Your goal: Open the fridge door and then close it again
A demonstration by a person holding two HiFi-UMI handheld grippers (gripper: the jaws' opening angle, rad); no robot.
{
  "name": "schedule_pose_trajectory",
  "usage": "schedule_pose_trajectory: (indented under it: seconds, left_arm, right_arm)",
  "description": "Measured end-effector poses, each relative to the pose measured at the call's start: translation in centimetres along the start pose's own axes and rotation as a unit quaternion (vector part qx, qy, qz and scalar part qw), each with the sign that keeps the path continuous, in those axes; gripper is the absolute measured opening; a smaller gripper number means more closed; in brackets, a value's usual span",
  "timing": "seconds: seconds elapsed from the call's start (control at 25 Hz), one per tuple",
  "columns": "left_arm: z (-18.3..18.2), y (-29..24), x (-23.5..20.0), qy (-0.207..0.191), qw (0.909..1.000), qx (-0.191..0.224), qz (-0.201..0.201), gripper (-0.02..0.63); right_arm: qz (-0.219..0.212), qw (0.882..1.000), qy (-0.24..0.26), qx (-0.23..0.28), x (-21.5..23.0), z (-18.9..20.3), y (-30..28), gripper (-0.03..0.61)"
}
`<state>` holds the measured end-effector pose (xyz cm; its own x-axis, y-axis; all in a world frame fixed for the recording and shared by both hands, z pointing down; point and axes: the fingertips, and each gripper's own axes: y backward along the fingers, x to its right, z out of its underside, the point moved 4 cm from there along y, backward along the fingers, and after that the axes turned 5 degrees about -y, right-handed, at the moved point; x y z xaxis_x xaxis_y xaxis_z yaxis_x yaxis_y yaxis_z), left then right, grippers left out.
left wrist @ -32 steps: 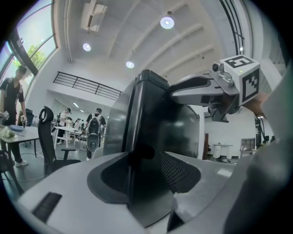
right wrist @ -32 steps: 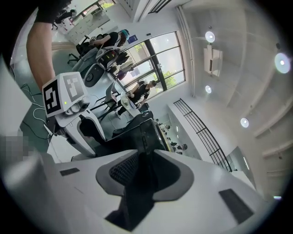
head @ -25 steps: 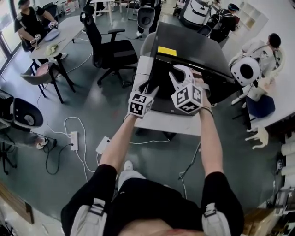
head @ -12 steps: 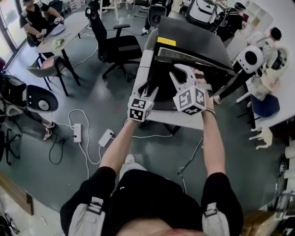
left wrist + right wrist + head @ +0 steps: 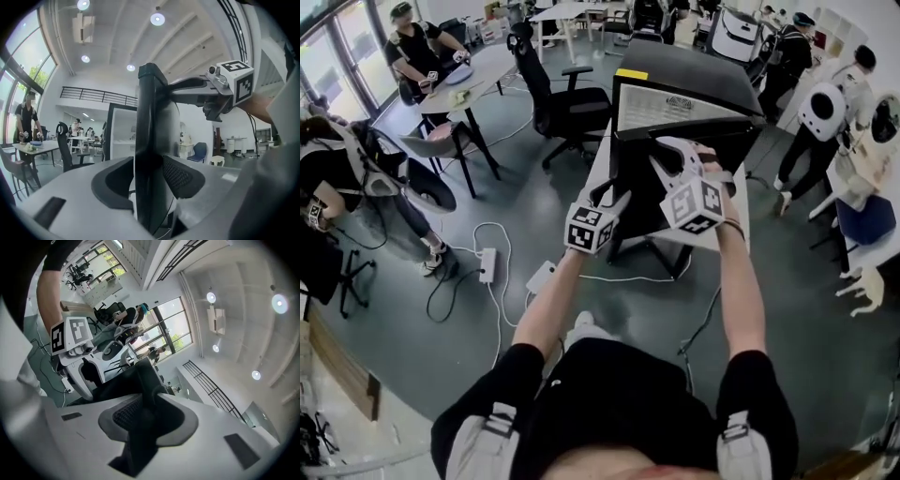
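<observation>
The small black fridge stands on a white table. Its black door is swung out toward me, and the pale inside shows behind it. My left gripper grips the door's free edge low on the left side. In the left gripper view that edge fills the gap between the wide-set pads of my left gripper. My right gripper holds the door higher up; its jaws have just been opening a little, with the dark door edge still pressed between the pads of my right gripper.
A black office chair stands left of the fridge table. A power strip and white cables lie on the grey floor. People sit at a table at the back left; others stand or sit at the right edge.
The door has swung further out from the fridge, and the pale inside now shows. Both grippers have come back toward me with the door edge.
</observation>
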<state>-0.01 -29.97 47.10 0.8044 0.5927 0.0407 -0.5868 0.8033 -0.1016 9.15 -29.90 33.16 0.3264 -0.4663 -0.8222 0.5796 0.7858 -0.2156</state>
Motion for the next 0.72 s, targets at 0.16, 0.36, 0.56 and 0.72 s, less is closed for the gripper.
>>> schedule_pose_trajectory:
  seconds: [0.16,0.36,0.56,0.72]
  left_arm:
    - [0.1,2.2,5.4,-0.007,0.9999,-0.009,-0.004,0.183]
    - [0.2,4.2,13.2,-0.013,0.9998,-0.011,-0.009,0.179]
    - [-0.2,5.2,20.3,-0.027,0.9993,-0.026,-0.001,0.176]
    - [-0.3,5.3,25.0,-0.045,0.998,-0.038,0.022,0.172]
  right_arm:
    - [-0.007,1.0,0.007,0.014,-1.1,0.3,5.0,0.071]
    - [0.009,0.999,0.022,0.038,-1.9,1.8,12.1,0.069]
    - [0.014,0.998,0.052,0.045,-2.4,4.3,18.0,0.06]
    - [0.018,0.998,0.041,0.041,-2.3,6.0,21.8,0.058]
